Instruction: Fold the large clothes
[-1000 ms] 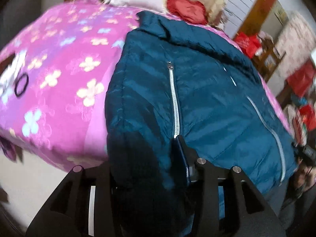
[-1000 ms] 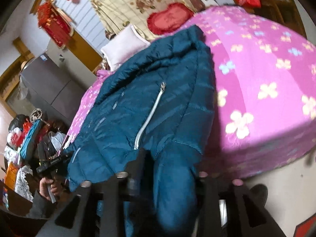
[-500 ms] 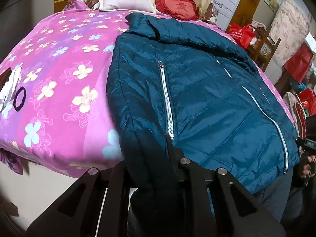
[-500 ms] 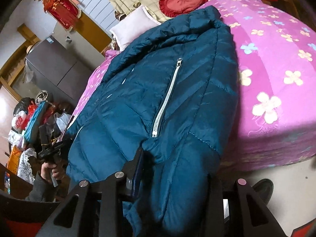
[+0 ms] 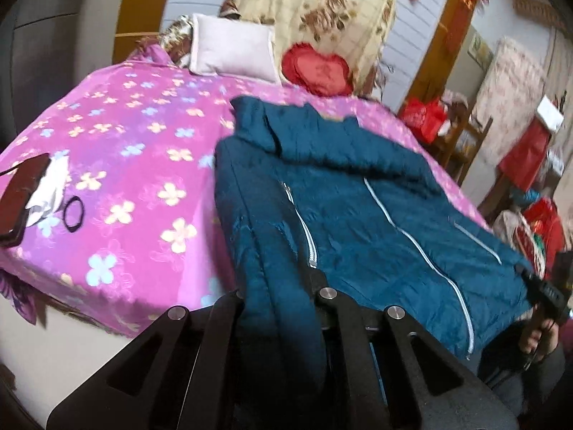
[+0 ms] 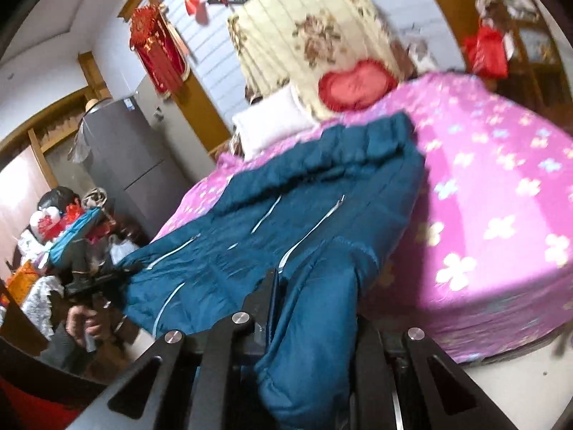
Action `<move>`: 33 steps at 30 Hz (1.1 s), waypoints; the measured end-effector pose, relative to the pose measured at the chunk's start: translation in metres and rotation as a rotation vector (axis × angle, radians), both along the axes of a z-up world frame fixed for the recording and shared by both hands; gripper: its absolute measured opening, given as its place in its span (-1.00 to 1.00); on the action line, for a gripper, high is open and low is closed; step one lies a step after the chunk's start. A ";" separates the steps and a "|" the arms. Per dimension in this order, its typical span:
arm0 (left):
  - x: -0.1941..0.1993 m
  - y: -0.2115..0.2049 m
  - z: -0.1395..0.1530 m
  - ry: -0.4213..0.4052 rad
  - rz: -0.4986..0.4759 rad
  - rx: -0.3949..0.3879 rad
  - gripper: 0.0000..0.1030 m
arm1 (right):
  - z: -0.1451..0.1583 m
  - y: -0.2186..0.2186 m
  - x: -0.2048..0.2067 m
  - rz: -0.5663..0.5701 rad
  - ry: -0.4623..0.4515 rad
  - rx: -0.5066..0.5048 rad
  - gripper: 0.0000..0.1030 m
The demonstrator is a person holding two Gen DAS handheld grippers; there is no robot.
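Observation:
A large teal quilted jacket with white zippers lies front-up on a pink flowered bed, collar toward the pillows. My left gripper is shut on a thick fold of the jacket's hem corner at the near edge of the bed. My right gripper is shut on the other hem corner of the jacket; the cloth bulges between its fingers and hangs below. The right gripper's body also shows at the far right of the left wrist view, at the jacket's edge.
A white pillow, a red heart cushion and a floral blanket stand at the bed's head. A dark object with white cloth and a black hair tie lie on the bed's left. Cluttered furniture lines the room's sides.
Both grippers have pulled back and lifted, still holding the hem. The jacket has slid toward the foot of the bed and stretched flatter. More of the bed's head shows.

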State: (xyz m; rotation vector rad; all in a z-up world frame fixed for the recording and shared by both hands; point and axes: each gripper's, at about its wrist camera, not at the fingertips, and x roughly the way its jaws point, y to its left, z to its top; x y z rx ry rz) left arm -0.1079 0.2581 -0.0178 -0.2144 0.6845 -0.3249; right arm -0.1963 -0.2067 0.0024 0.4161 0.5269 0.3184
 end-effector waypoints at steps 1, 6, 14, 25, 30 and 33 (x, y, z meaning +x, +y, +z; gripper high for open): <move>-0.003 0.002 0.003 -0.008 0.008 -0.005 -0.90 | 0.005 0.003 -0.008 -0.010 -0.023 -0.020 -0.70; -0.028 0.017 0.022 -0.058 0.025 -0.067 -0.90 | 0.025 0.009 -0.036 -0.032 -0.076 -0.058 -0.70; -0.072 0.023 0.067 -0.184 -0.019 -0.088 -0.89 | 0.057 0.012 -0.075 -0.047 -0.126 -0.090 -0.71; -0.054 0.015 0.065 -0.196 0.011 -0.114 -0.89 | 0.062 -0.002 -0.054 -0.079 -0.110 -0.080 -0.71; -0.023 0.009 0.073 -0.217 0.056 -0.140 -0.88 | 0.079 -0.010 -0.004 -0.105 -0.131 -0.081 -0.71; 0.000 0.001 0.083 -0.231 0.066 -0.126 -0.87 | 0.087 -0.012 0.032 -0.148 -0.132 -0.087 -0.71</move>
